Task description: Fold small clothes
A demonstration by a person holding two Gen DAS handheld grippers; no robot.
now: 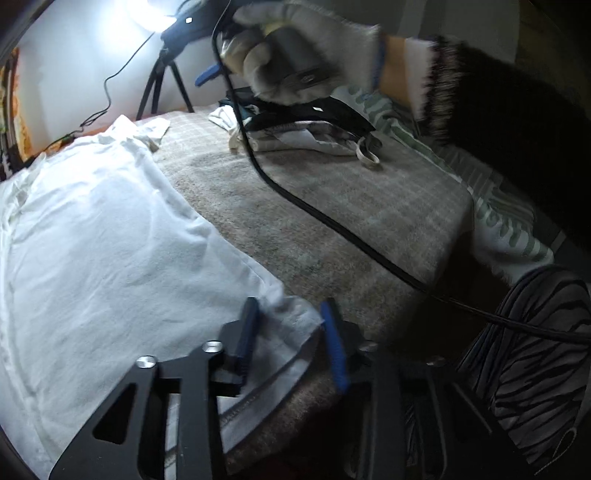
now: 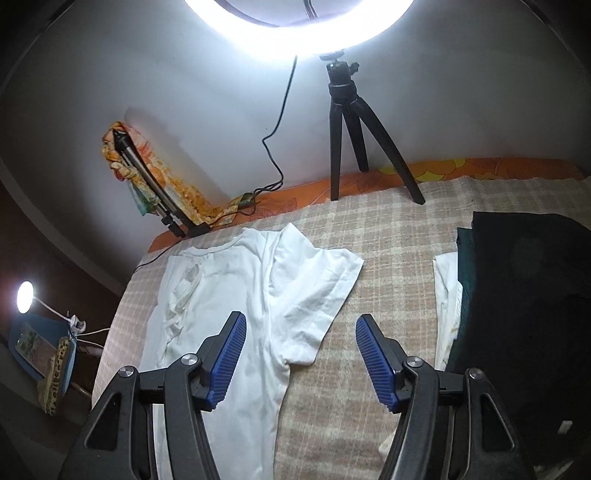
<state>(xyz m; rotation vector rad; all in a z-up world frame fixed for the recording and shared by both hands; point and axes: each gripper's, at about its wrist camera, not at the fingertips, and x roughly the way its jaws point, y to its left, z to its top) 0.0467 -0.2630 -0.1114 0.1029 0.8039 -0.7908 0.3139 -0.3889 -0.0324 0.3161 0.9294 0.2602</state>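
Plain white wall (image 2: 184, 74), ring light (image 2: 299, 40) on tripod (image 2: 351, 122), checked bedcover (image 2: 388, 240)

We see a white T-shirt (image 2: 236, 295) on a beige-and-cream checked blanket (image 2: 388, 251), blue gripper pads (image 2: 227, 354), orange floral sheet (image 2: 480, 168).

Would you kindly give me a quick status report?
Left tongs open over white T-shirt hem. Right tongs open, empty. Black cable crosses blanket.

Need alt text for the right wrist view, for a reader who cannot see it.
Open right gripper hovers over a white T-shirt spread flat on a checked blanket, one sleeve out to the right. A stack of dark folded clothes lies at right; a ring light on a tripod glares above.
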